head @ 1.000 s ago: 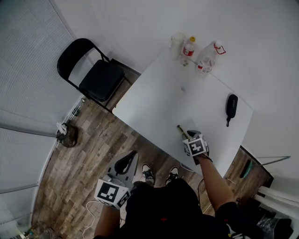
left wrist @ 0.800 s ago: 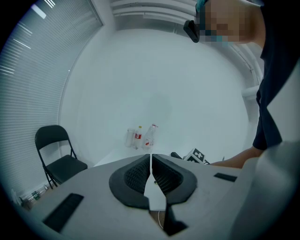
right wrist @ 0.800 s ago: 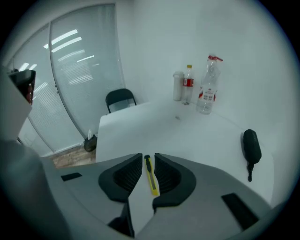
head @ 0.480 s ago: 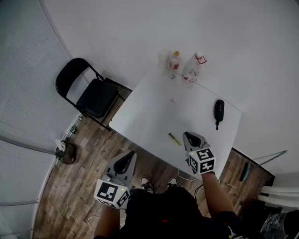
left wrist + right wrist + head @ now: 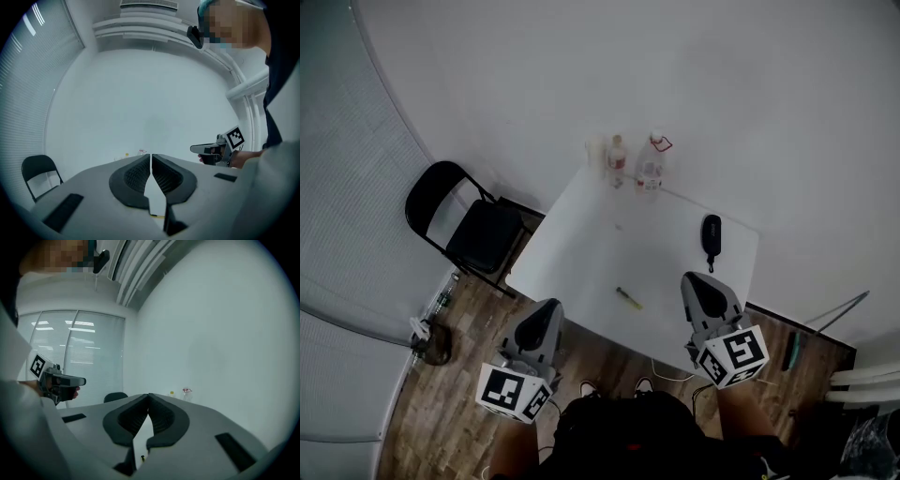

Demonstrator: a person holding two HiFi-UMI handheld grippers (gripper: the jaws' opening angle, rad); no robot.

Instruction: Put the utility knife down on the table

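Table [image 5: 675, 253]: white, far side against wall.
Utility knife [image 5: 629, 298]: flat by table's near edge, slanting far-left to near-right, between 2 grippers.
Left gripper [image 5: 548, 307]: jaws together, empty.
Right gripper [image 5: 698, 281]: jaws together, empty.

- i see a plain white wall [image 5: 581, 66] filling the upper part of the head view, evenly lit.
- a brown wood-plank floor [image 5: 441, 403] runs below it.
- a white rectangular table [image 5: 581, 253] stands with its far edge close to that wall.
- a black metal folding chair [image 5: 478, 234] stands on the floor just beside the table's left end.
- pale grey slatted blinds [image 5: 337, 234] cover the room's left side.
- in the right gripper view, bright strip lights [image 5: 84, 324] show across the blinds.
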